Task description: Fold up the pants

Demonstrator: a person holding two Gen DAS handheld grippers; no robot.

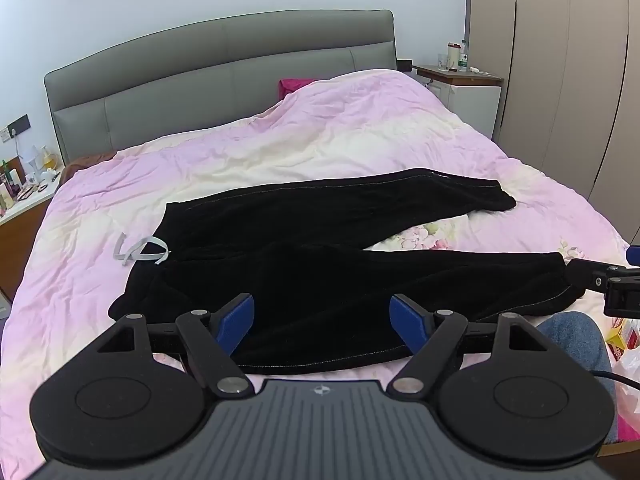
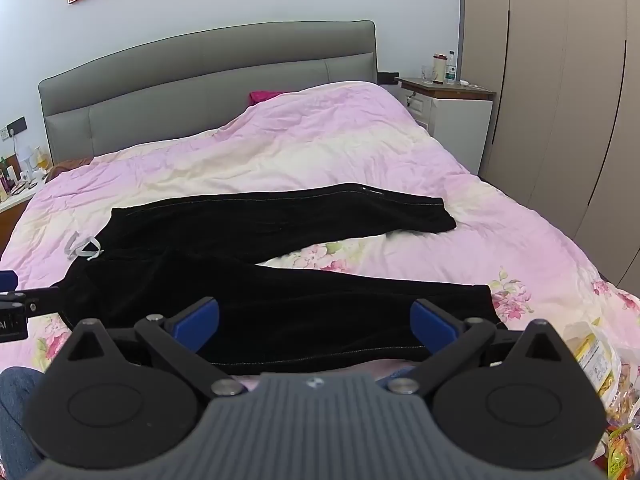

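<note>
Hovering over the near edge of the bed [image 1: 280, 148], you hold both sets of fingers spread wide and empty. The black pants [image 1: 320, 280] lie flat just beyond the left gripper [image 1: 322, 320], legs splayed in a V, white drawstring [image 1: 140, 250] off past its left finger. Your right gripper [image 2: 314, 322] faces the near leg's cuff end, likely to lift it onto the far leg.

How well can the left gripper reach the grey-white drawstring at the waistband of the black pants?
Probably yes: the left gripper is open, and only flat black pants lie between it and the grey-white drawstring, exposed on the pink quilt.
</note>
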